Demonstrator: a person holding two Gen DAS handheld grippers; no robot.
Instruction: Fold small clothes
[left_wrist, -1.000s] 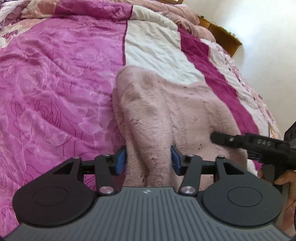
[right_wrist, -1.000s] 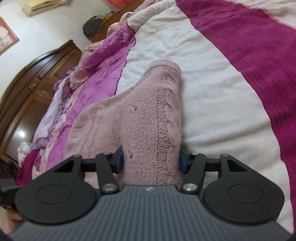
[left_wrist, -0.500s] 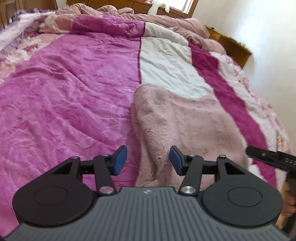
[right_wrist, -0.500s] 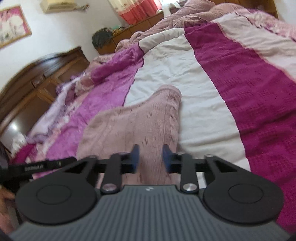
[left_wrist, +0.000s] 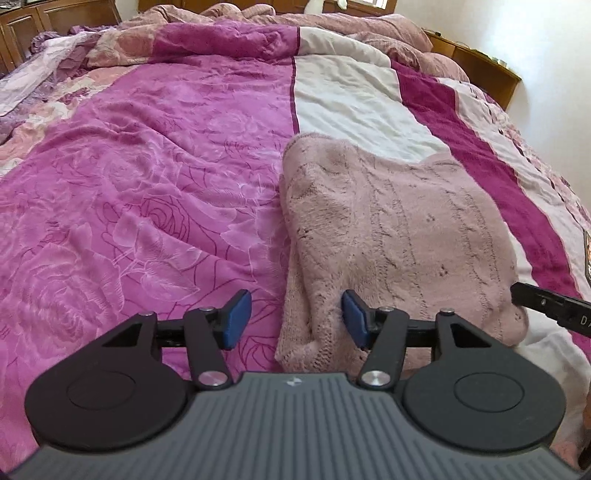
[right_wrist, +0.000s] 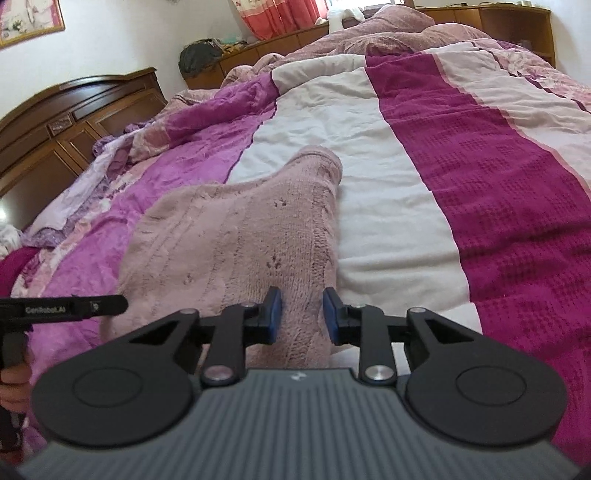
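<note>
The magenta rose-print blanket (left_wrist: 140, 206) covers the left part of the bed. The left gripper (left_wrist: 291, 319) hangs over the near left edge of the pink knitted sweater (left_wrist: 399, 236), its blue pads well apart and opening, pressing on nothing (the knit's border lies below the gap). The sweater lies flat near the bed's near edge, straddling the seam between the magenta blanket and the white stripe (left_wrist: 354, 99). The right gripper (right_wrist: 301, 315) hovers over the sweater's near right edge, jaws narrow but opening, pads clear of the knit. The dark crimson stripe (right_wrist: 491, 177) runs further right.
</note>
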